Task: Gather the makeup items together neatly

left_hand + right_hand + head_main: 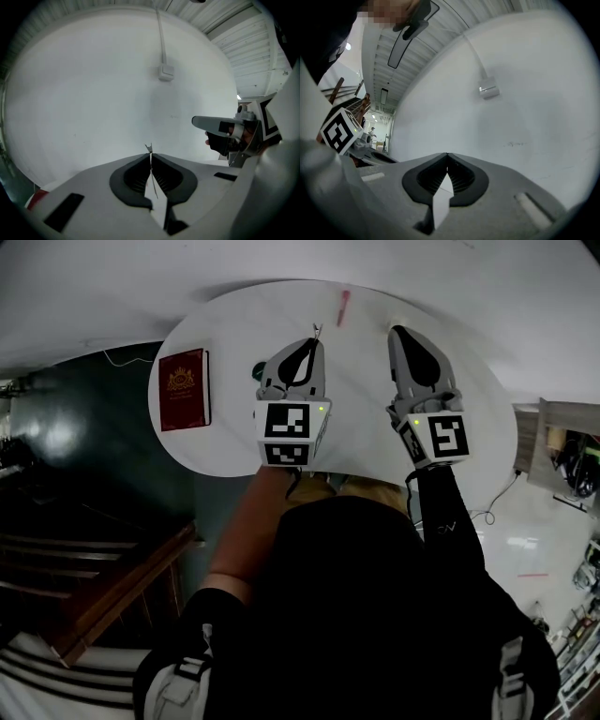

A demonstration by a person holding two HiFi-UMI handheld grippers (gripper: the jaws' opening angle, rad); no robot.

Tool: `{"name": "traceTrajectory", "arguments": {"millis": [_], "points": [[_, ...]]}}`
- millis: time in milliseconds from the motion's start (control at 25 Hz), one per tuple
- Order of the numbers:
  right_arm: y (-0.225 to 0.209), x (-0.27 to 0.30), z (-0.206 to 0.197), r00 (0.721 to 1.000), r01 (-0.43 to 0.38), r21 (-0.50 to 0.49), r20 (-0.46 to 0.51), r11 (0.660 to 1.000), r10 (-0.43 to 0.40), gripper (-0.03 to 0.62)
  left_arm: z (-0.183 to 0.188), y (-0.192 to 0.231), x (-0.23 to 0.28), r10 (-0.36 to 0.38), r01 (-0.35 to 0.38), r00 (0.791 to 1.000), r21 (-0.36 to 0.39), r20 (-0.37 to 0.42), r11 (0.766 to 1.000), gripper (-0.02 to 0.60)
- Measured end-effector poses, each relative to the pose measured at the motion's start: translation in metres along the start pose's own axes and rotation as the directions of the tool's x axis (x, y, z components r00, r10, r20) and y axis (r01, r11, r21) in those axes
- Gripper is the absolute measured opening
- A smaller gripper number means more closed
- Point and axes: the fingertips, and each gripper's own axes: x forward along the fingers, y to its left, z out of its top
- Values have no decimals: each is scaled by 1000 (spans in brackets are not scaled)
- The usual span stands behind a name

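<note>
A white round table point(234, 324) lies below me in the head view. On its far side lies a thin pink stick-like item point(343, 307), too small to identify. A small dark green item point(258, 371) peeks out beside my left gripper point(314, 337). That gripper point(150, 152) is shut, and a thin pointed sliver point(148, 148) sticks out past its tips. My right gripper point(397, 332) hovers over the table to its right. Its jaws point(447, 154) meet with nothing between them. Both grippers face a plain white wall.
A dark red book point(184, 390) lies on the table's left side. A wooden railing and steps point(122, 587) drop away at the lower left. A cable and small box point(165, 72) run down the wall. Shelving point(562, 451) stands at the right.
</note>
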Motion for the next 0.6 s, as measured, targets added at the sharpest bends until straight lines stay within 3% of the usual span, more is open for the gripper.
{"name": "traceTrajectory", "arguments": {"millis": [240, 400, 600], "points": [[-13, -3, -27, 995, 24, -39, -97, 999, -27, 5, -78, 30, 27, 46, -53, 989, -44, -137, 998, 18], [-15, 1, -39, 992, 30, -48, -123, 998, -35, 5, -145, 50, 49, 60, -82, 961, -72, -270, 994, 18], [-13, -2, -49, 986, 27, -62, -164, 998, -37, 5, -202, 69, 67, 85, -123, 918, -76, -388, 989, 18]]}}
